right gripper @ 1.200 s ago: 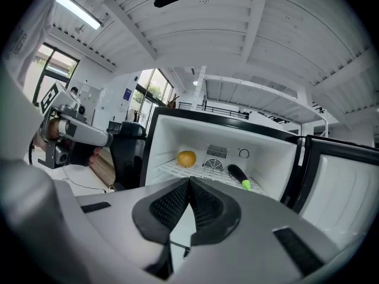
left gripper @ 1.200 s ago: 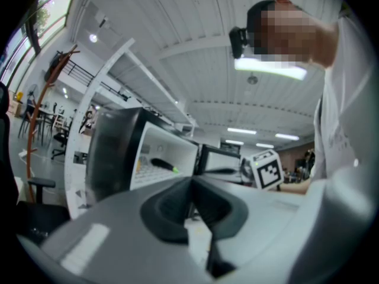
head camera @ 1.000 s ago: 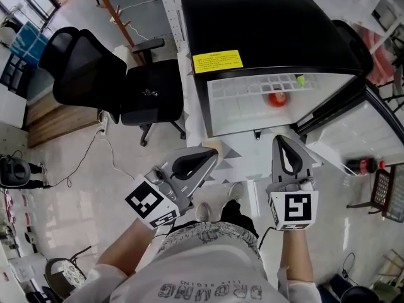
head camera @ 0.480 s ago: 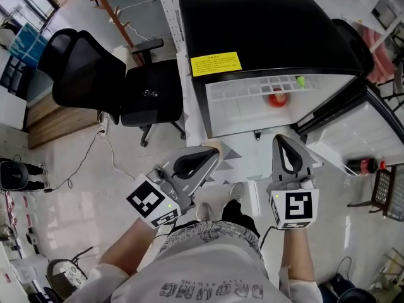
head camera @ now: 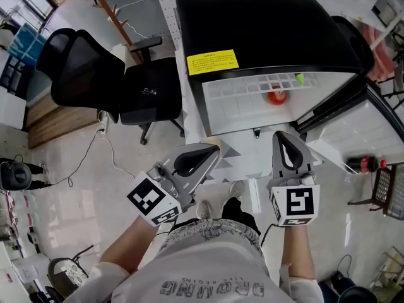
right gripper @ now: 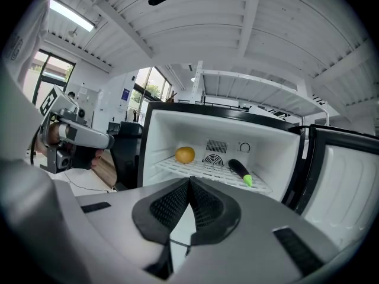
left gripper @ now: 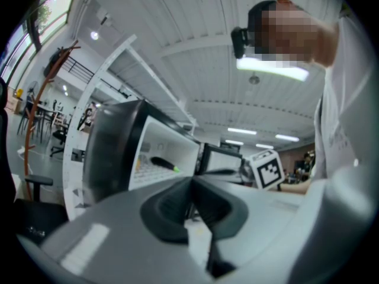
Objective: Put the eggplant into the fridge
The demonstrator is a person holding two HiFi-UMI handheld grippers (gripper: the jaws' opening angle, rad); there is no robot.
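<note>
The fridge [head camera: 265,24] stands open in front of me, its black top seen from above in the head view. On its white wire shelf [right gripper: 207,173] lies the eggplant [right gripper: 240,171], dark with a green tip, beside an orange fruit [right gripper: 185,154]. In the head view only the eggplant's green tip [head camera: 300,79] shows, with the fruit [head camera: 276,97] nearby. My left gripper [head camera: 211,149] and right gripper [head camera: 282,137] hover side by side just outside the fridge opening. Both are shut with nothing between the jaws [left gripper: 192,181] [right gripper: 189,179]. The eggplant [left gripper: 163,164] also shows in the left gripper view.
The fridge door [right gripper: 343,176] hangs open at the right. A black office chair [head camera: 95,74] stands left of the fridge. A cola bottle [head camera: 363,166] lies on the floor at the right, near a wire rack [head camera: 388,191]. Cables run across the floor at left.
</note>
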